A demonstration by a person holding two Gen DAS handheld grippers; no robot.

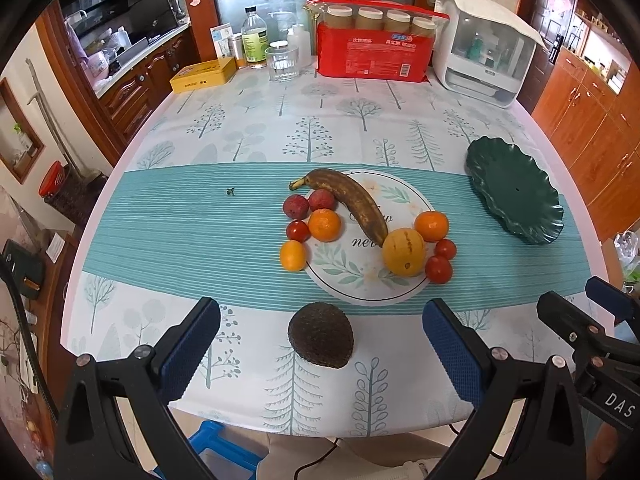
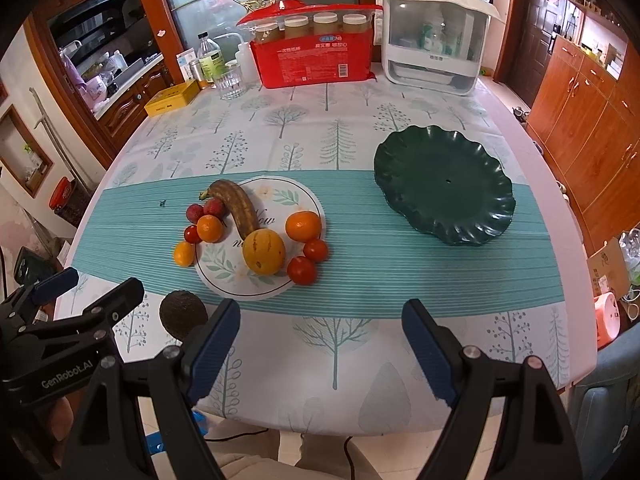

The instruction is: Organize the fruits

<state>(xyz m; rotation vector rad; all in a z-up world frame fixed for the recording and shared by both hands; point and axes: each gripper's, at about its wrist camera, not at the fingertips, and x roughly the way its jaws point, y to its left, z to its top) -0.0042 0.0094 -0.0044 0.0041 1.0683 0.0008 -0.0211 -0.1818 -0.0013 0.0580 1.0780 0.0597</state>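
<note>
Fruits are sitting bunched on and around the round white leaf-print mat (image 1: 362,276), ahead of both grippers' wide-open, empty jaws. Dark bumpy avocado (image 1: 321,334) is lying between the left gripper (image 1: 320,344) fingers (not touching). Right gripper (image 2: 320,344) is hovering near the green scalloped plate (image 2: 444,196).

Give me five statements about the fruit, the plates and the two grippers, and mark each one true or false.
1. The green plate holds no fruit. True.
2. The avocado lies on the white plate. False: it sits on the tablecloth, nearer the camera than that plate.
3. The left gripper has its fingers spread apart and holds nothing. True.
4. The banana is bright yellow. False: its skin is mostly brown.
5. The right gripper is shut on a tomato. False: it is open and holds nothing; the tomatoes lie by the white plate.
</note>
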